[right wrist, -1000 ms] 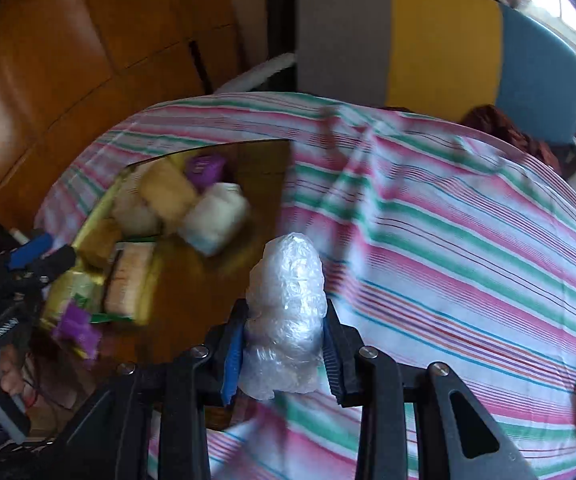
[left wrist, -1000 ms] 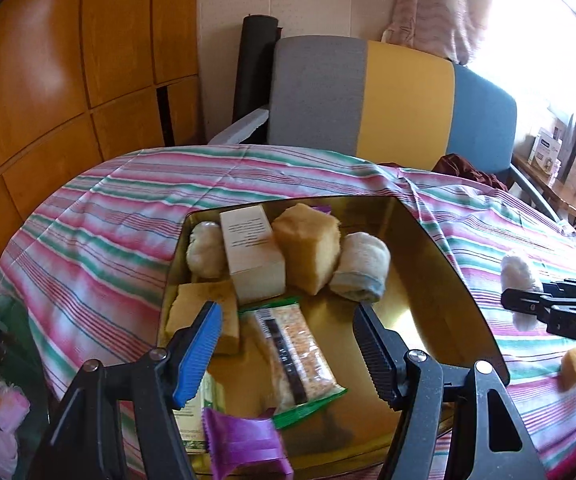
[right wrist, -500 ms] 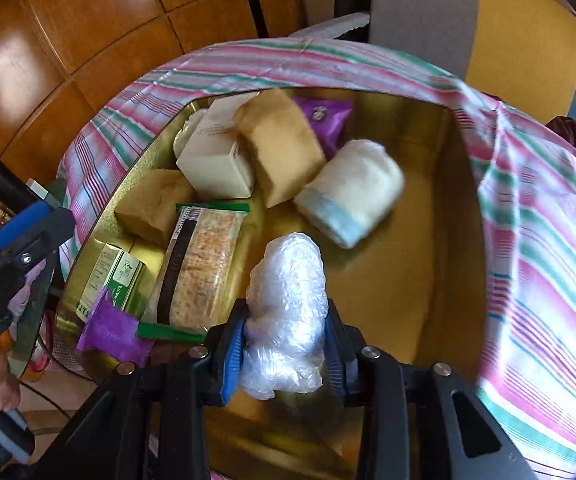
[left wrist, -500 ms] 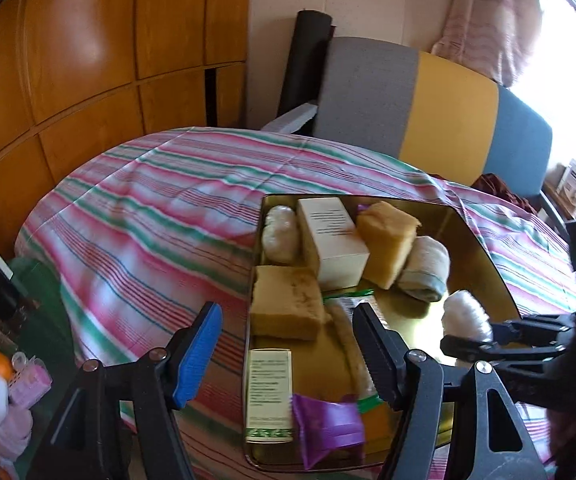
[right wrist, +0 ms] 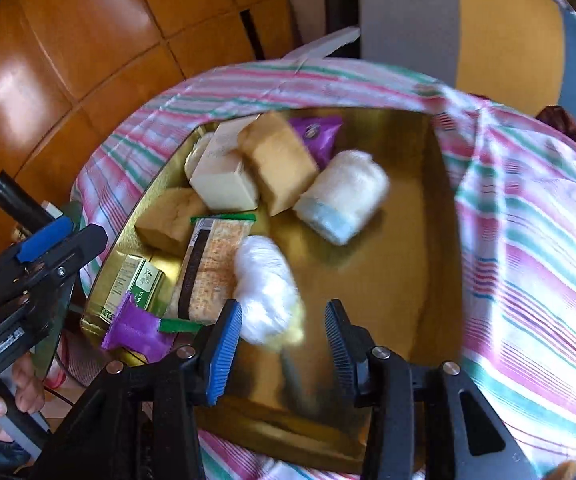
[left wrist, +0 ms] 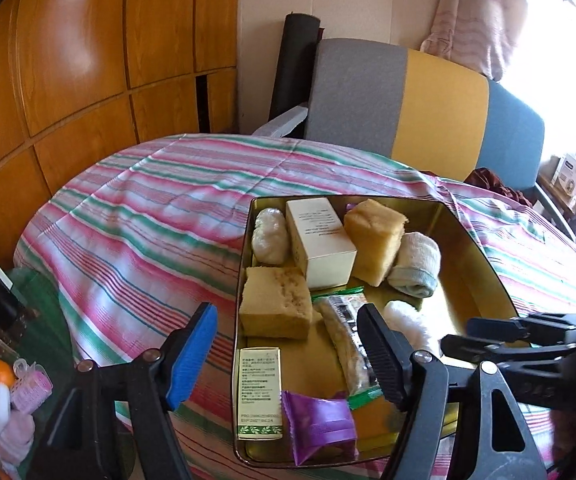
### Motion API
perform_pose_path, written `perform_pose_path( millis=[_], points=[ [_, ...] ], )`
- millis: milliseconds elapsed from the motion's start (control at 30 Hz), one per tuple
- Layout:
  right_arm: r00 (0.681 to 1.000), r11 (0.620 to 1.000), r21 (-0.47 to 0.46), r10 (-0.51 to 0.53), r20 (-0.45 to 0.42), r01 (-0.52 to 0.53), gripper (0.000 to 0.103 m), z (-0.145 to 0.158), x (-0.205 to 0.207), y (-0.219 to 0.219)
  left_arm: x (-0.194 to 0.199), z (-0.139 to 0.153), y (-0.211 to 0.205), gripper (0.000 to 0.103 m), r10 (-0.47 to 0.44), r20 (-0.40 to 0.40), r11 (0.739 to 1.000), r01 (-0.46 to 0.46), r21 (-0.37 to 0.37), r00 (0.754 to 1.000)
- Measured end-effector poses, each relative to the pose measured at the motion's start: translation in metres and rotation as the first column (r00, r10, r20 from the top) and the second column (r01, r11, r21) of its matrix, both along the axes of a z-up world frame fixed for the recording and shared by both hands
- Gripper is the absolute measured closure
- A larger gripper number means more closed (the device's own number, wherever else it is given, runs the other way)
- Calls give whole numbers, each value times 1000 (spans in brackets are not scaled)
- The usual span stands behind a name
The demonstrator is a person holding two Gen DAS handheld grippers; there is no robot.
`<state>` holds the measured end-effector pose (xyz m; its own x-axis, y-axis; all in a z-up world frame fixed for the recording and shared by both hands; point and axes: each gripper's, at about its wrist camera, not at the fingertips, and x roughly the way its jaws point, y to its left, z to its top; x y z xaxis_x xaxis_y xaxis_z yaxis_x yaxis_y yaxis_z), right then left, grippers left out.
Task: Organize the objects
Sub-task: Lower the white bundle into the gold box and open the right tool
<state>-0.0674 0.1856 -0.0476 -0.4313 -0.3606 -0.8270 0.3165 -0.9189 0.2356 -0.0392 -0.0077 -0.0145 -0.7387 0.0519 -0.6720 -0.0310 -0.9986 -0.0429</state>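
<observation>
**Wrapped bundle blurred inside the gold tray**

The gold tray point(right wrist: 444, 240) lies on the striped cloth point(left wrist: 148, 232); its near rim is cut off behind both tools. The plastic-wrapped bundle point(right wrist: 266, 288) in the tray, beside the cracker packet point(right wrist: 212, 264), is motion-blurred. The right gripper point(right wrist: 282, 338) is opening, pads clear of it. The left gripper point(left wrist: 284, 356) stands spread, holding nothing, over the tray's left edge. Only the right view shows the person's hand point(right wrist: 4, 408).

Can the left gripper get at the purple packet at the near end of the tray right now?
Probably yes. The purple packet lies uncovered at the gold tray's near edge, just ahead of the left gripper, whose jaws are opening and empty.
</observation>
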Motion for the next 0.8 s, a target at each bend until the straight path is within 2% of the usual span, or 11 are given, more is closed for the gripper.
perform_pose_path(
  millis=[167, 367, 667, 800],
  points=[
    [996, 996, 28, -83, -29, 84, 59, 9, 9, 34, 6, 6, 12, 30, -30, -25, 999, 29, -24, 999],
    [977, 976, 39, -212, -20, 213, 59, 14, 31, 89, 14, 13, 34, 30, -86, -58, 994, 82, -69, 995],
    [925, 921, 86, -380, -25, 381, 59, 20, 58, 169, 21, 21, 69, 30, -186, -76, 978, 176, -114, 980],
    [894, 891, 79, -447, -19, 447, 59, 23, 71, 205, 22, 22, 86, 30, -230, -77, 967, 219, -134, 970]
  ],
)
